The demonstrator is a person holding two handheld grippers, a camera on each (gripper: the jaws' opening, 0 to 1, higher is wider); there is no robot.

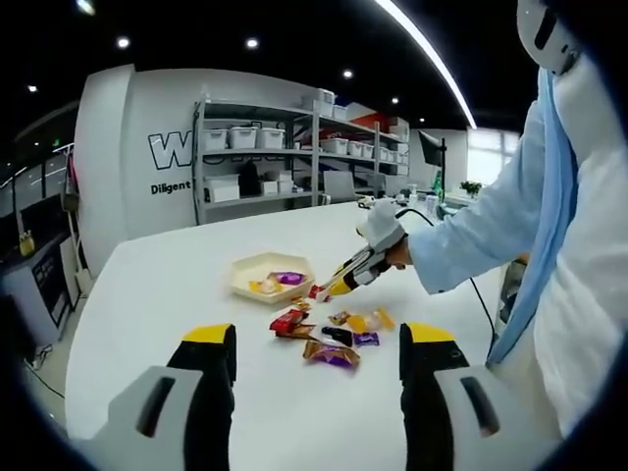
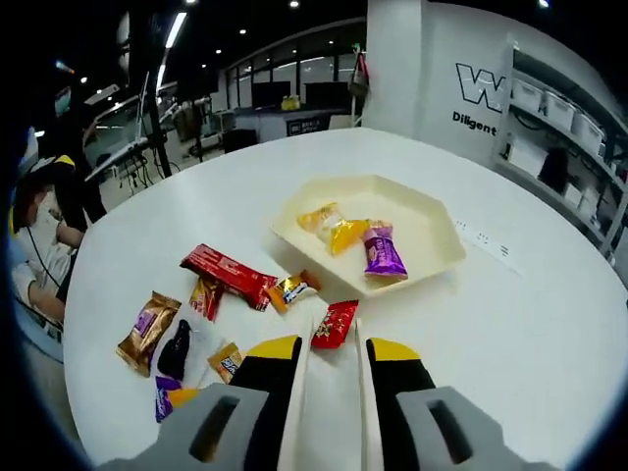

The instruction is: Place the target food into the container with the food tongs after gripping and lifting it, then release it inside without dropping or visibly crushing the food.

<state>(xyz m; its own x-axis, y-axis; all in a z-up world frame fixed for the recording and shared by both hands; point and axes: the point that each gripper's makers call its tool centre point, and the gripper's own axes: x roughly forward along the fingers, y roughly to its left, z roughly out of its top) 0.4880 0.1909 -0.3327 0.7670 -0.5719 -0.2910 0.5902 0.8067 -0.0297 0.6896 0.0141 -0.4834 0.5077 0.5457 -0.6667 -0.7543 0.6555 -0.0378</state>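
Observation:
My right gripper is shut on white food tongs. The tongs' tips pinch a red-wrapped candy just short of the near rim of the cream tray. In the tray lie yellow candies and a purple one. From the left gripper view, a gloved hand holds the right gripper, with the red candy at the corner of the tray. My left gripper hangs open and empty, nearer than the loose candies.
Several wrapped candies are scattered on the round white table: a long red one, a brown one, a black one. A person in a white coat stands on the right. Shelves stand behind.

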